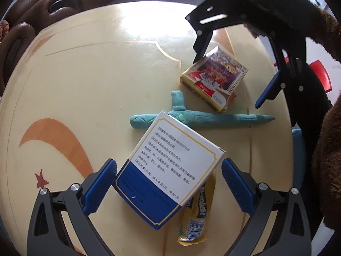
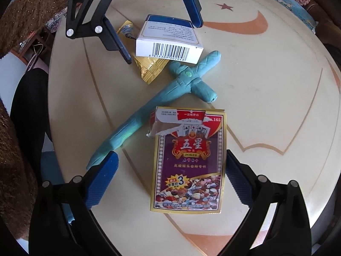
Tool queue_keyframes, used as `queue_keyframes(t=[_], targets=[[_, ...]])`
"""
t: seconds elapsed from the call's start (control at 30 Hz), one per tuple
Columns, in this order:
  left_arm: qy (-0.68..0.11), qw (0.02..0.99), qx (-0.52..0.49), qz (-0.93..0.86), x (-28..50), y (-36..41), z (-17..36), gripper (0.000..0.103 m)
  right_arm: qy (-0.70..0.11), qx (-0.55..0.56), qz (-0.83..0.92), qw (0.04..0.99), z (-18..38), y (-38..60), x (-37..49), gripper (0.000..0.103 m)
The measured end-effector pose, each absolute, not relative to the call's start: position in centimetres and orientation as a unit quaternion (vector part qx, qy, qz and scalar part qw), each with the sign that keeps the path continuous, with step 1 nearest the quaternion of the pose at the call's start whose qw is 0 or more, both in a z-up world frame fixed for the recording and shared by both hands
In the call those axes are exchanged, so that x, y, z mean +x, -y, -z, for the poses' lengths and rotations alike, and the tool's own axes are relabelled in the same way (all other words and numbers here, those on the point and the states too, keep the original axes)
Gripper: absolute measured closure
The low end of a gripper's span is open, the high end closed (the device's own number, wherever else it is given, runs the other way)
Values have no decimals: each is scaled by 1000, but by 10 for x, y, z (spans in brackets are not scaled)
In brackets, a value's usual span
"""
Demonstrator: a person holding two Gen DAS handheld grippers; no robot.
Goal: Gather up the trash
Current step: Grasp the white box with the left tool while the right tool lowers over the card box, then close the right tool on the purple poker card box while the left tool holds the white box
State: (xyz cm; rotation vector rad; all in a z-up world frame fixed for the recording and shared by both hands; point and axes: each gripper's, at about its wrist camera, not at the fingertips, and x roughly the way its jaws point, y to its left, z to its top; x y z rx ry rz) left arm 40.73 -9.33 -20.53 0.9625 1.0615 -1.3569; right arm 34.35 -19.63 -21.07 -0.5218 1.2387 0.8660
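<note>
A white and blue medicine box [image 1: 168, 166] lies on the round cream table [image 1: 85, 85], on top of a yellow snack wrapper [image 1: 198, 217]. My left gripper [image 1: 169, 183] is open, one blue pad on each side of the box with small gaps. Beyond it lie a teal clay sword [image 1: 198, 119] and a torn poker card box [image 1: 215, 79]. In the right wrist view my right gripper [image 2: 169, 177] is open and straddles the poker card box [image 2: 187, 160]; its right pad is almost at the box edge. The medicine box [image 2: 170, 42] shows its barcode end there.
The clay sword [image 2: 166, 93] lies diagonally between the two boxes, its tip by my right gripper's left finger [image 2: 102, 179]. A brown leather sofa [image 1: 42, 10] stands behind the table, a red chair [image 1: 321, 74] to the right. A brown fuzzy sleeve [image 1: 332, 128] fills the right edge.
</note>
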Motion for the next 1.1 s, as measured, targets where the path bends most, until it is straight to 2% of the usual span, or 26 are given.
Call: queue_keyframes(t=[0.27,0.53,1.1], targets=[[-455,556,401,567,419,100,208,8,-552,-231,-389,700,211,202,344,8],[-465,549,404,565,424,104,207,22,-548,-225,-385,708,211,206,342,8],[-469,569,401,544,424,99,185,40,-535,-212,-364,733,214,201,335,9]])
